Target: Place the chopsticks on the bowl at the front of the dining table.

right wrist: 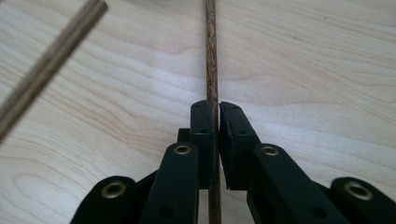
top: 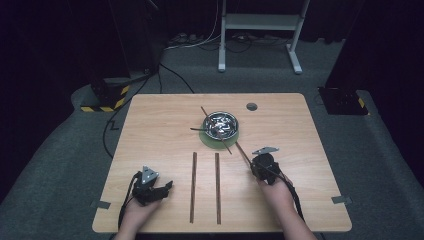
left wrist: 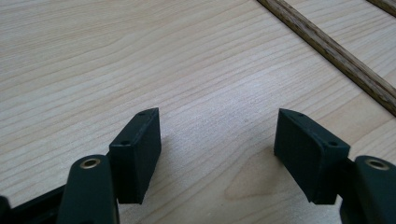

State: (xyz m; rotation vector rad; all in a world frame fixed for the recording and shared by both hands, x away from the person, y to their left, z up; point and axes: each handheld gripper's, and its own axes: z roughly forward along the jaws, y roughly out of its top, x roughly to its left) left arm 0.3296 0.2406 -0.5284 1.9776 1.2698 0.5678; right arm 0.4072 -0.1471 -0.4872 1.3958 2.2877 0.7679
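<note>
A stick is gripped by the right claw, its long axis running straight up the frame. The left claw is held open over the bench. The stick's far end seems to lie near the bowl.

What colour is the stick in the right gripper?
Dark brown wood grain; the stick shows best in the right gripper view.

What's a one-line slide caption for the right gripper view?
Right tongs shut on a thin wooden stick lying on the table, a second stick beside it.
</note>
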